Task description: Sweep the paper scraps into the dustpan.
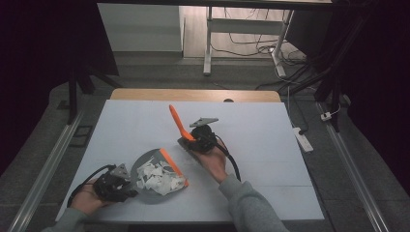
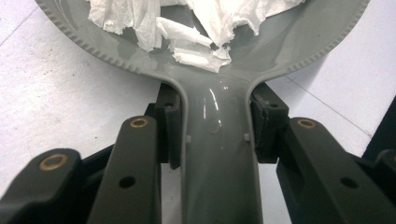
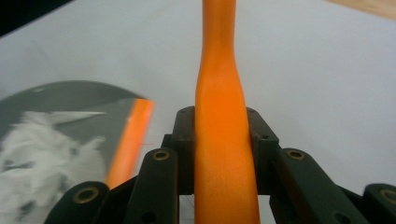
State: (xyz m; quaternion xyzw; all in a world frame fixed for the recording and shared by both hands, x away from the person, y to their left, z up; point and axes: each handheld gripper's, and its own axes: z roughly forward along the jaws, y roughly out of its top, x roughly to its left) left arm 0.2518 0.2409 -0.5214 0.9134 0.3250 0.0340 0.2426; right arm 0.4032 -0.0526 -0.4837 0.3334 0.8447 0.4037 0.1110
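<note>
**Grey dustpan and orange brush, one in each gripper**

Grey plastic forms the dustpan (image 1: 154, 176), which lies flat on the white bench (image 1: 121, 121) near the front edge, left of centre. The left gripper (image 1: 126, 185) lies low at the pan's near-left side, the person's left hand (image 1: 89, 198) resting on the bench behind it with the cable looping out to the left. In the left gripper view its jaws are closed narrowly on the pan's glossy grey handle (image 2: 217, 154), one pad pressed to each side of the stem.

The right hand (image 1: 212, 162) reaches further forward, toward mid-bench, forearm in a grey sleeve (image 1: 251, 208) angled in from the bottom. The right gripper (image 1: 189, 137) holds the orange brush handle (image 1: 177, 121), which slants up and away to the left. In the right gripper view the jaws clamp that smooth orange handle (image 3: 224, 140) between them, the handle running straight up the middle.

The pan is round-backed with a toothed rim and an orange strip (image 1: 173, 166) along its straight front lip. Torn white paper scraps (image 1: 157, 178) are heaped inside it, too many and too crumpled to count.

Count: one dustpan, one brush, two grippers, one pile of scraps.
</note>
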